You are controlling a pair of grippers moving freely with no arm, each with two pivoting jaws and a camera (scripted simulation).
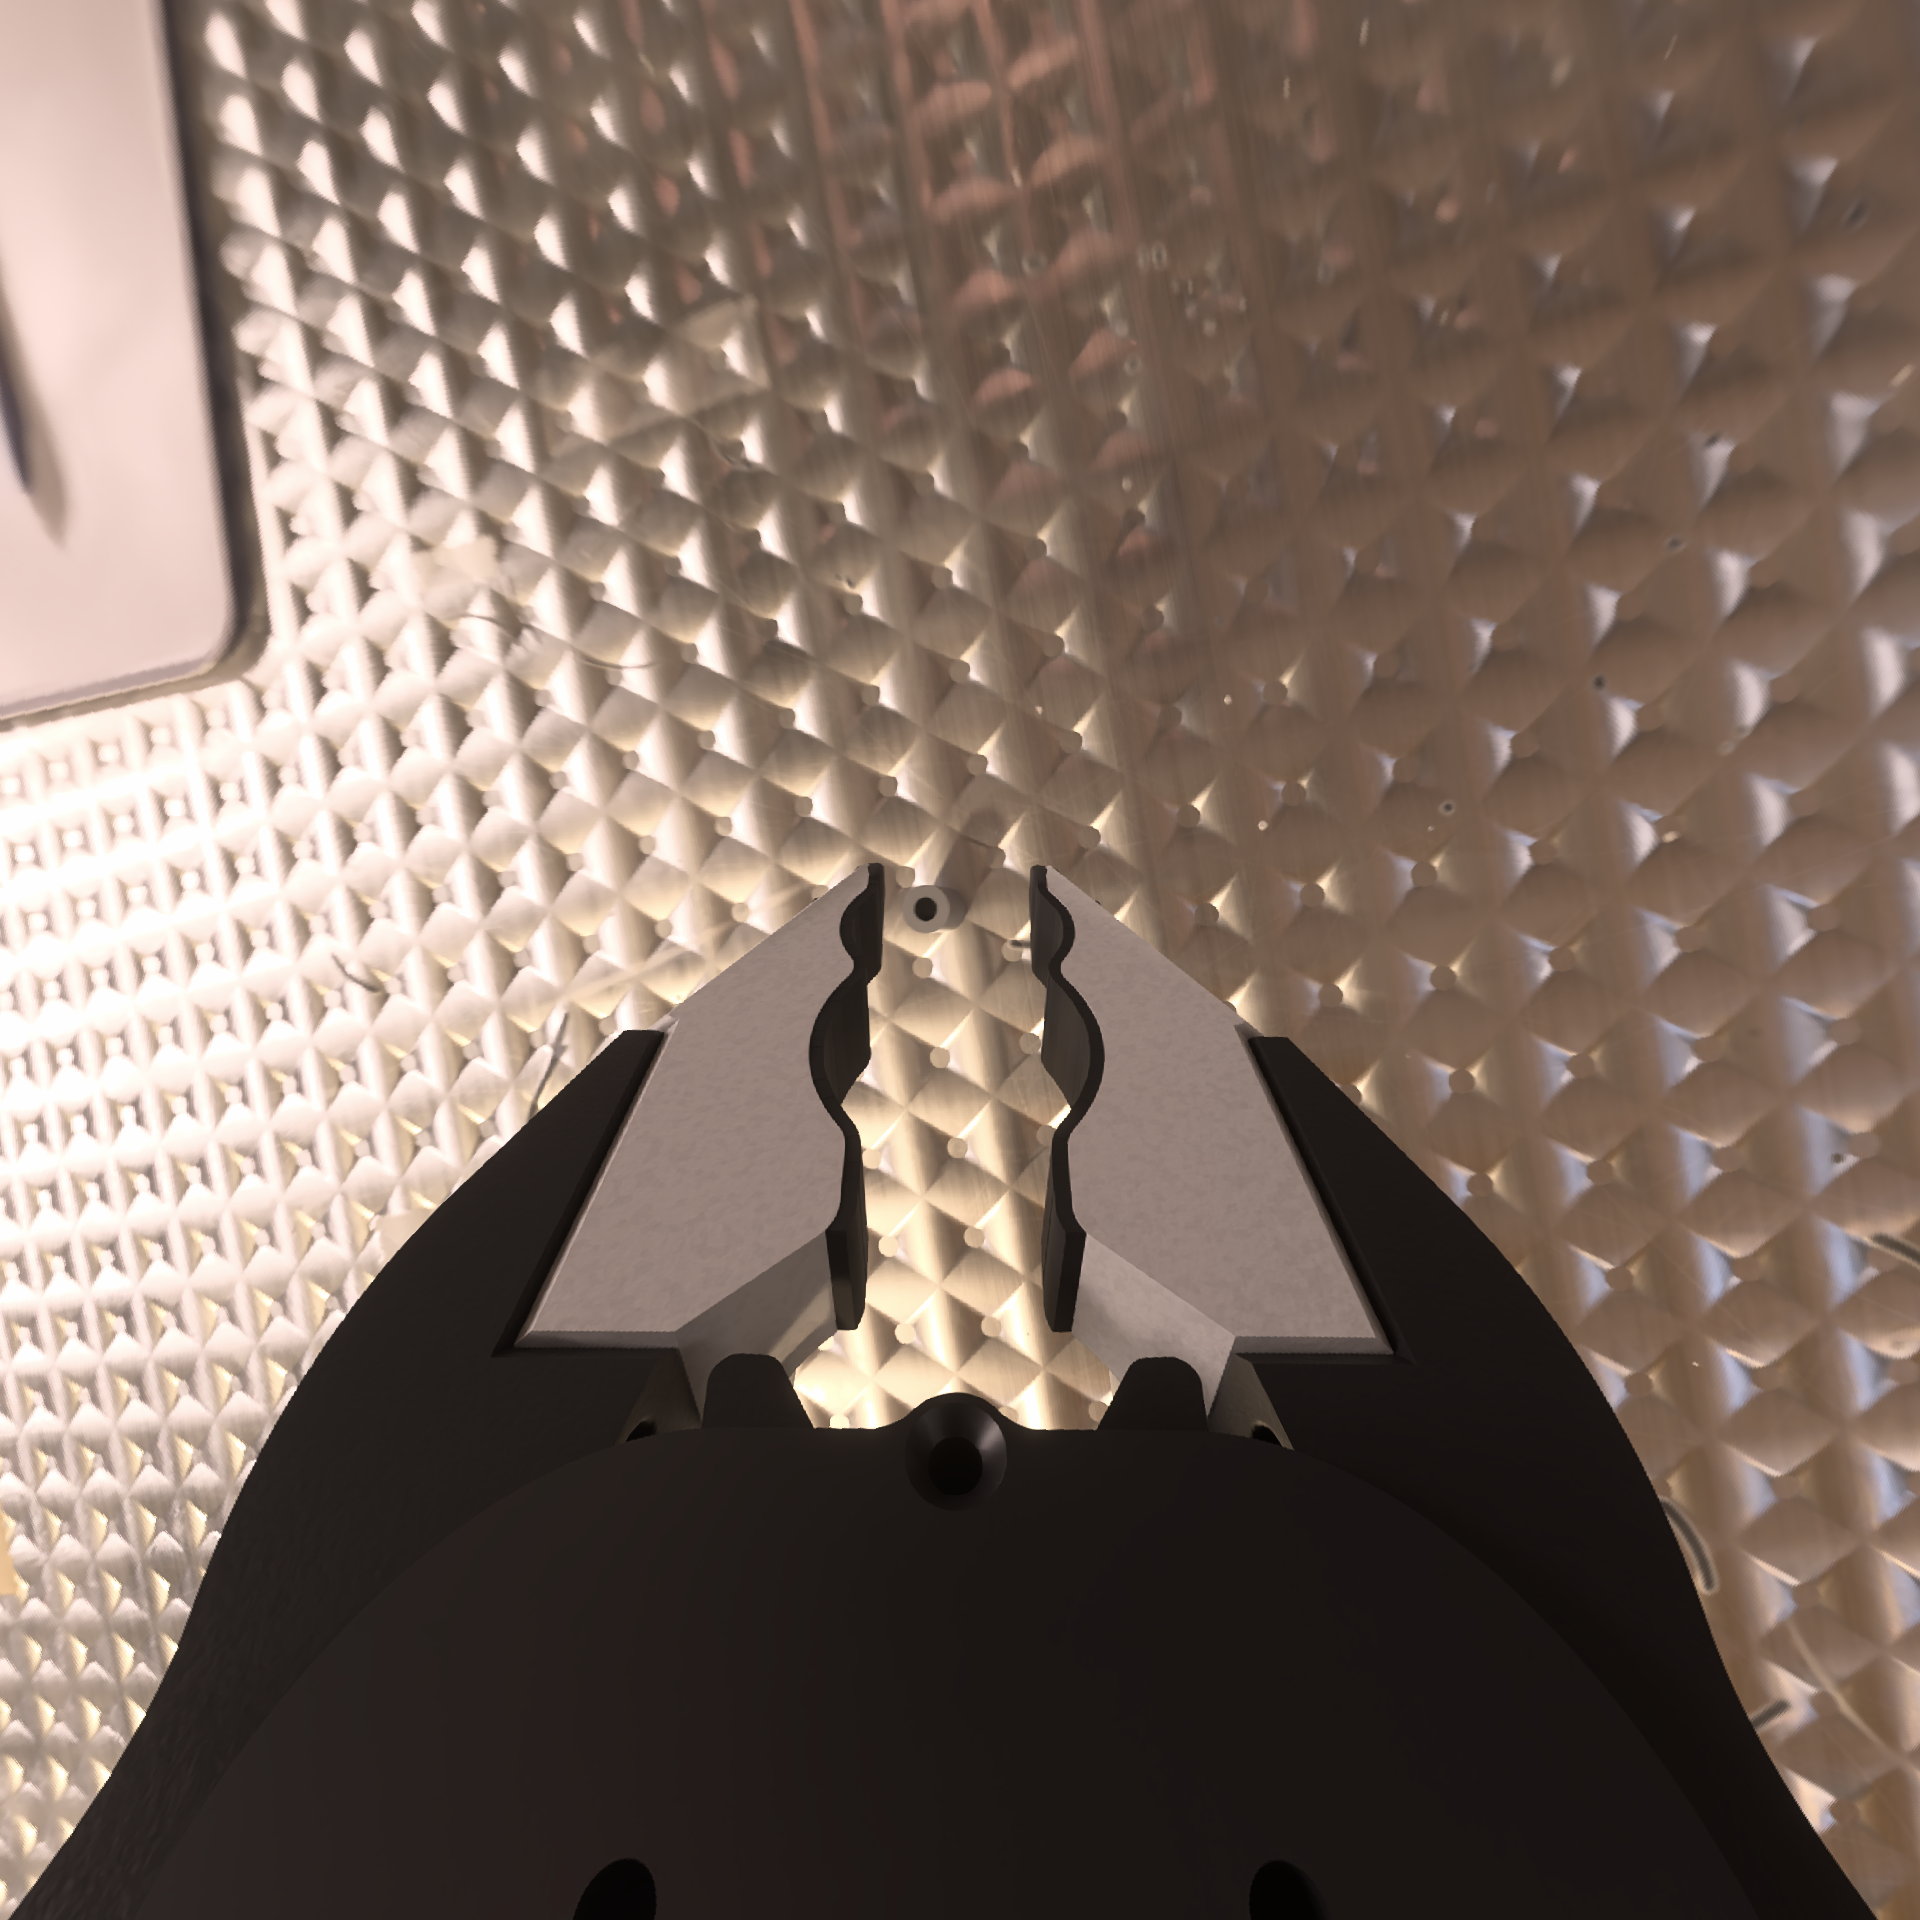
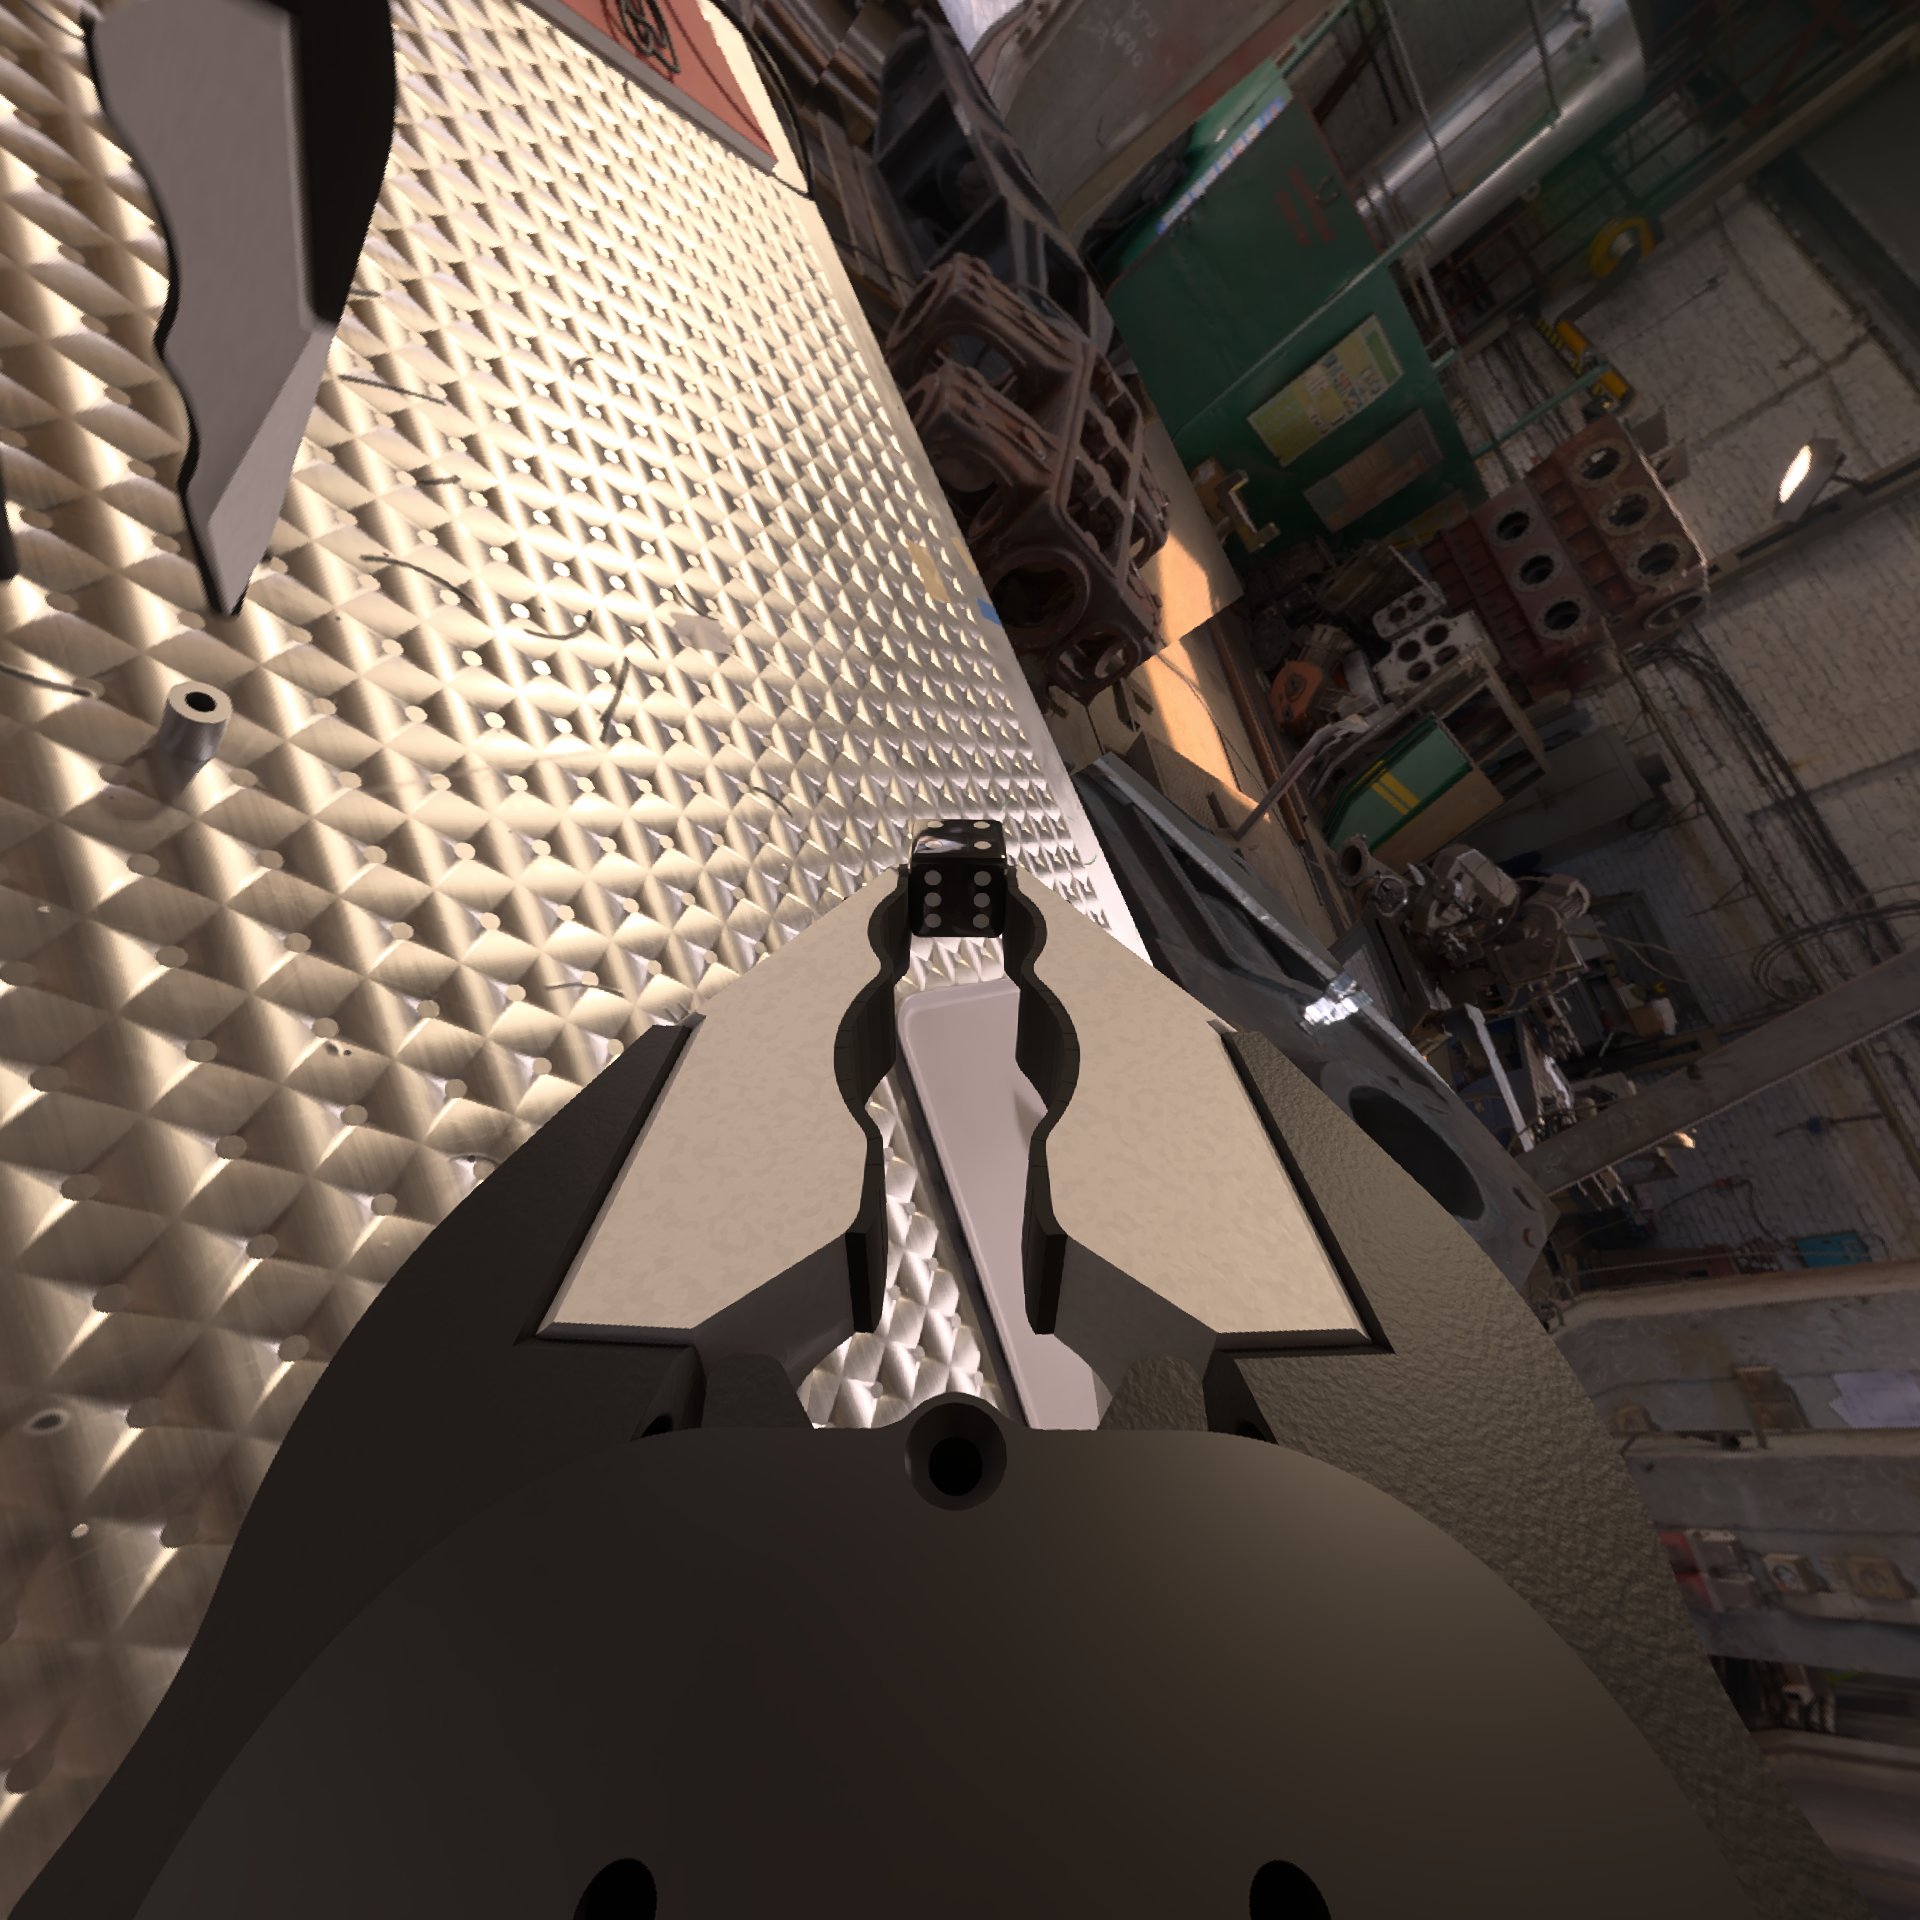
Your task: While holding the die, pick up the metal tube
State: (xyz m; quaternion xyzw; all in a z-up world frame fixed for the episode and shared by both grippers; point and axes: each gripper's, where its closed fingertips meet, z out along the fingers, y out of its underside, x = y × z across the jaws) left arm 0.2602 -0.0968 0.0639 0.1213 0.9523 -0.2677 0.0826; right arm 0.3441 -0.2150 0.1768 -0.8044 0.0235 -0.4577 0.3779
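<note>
My right gripper (image 2: 956, 894) is shut on a small black die (image 2: 957, 879) with white pips, held at its fingertips above the patterned metal table (image 2: 582, 499). The metal tube (image 2: 190, 730), a short grey cylinder with a hole, stands upright on the table at the left of the right wrist view. In the left wrist view the tube (image 1: 928, 908) shows end-on, just beyond and between the tips of my left gripper (image 1: 951, 883), which is open, empty and pointing down at the table. The left gripper's finger (image 2: 244, 312) hangs above the tube in the right wrist view.
A white tray (image 1: 114, 416) lies at the upper left of the left wrist view. A white flat piece (image 2: 987, 1143) lies under my right gripper near the table's right edge (image 2: 1039, 727). A red mat (image 2: 675, 62) lies at the far end. Thin dark wire scraps (image 2: 561, 629) lie on the table.
</note>
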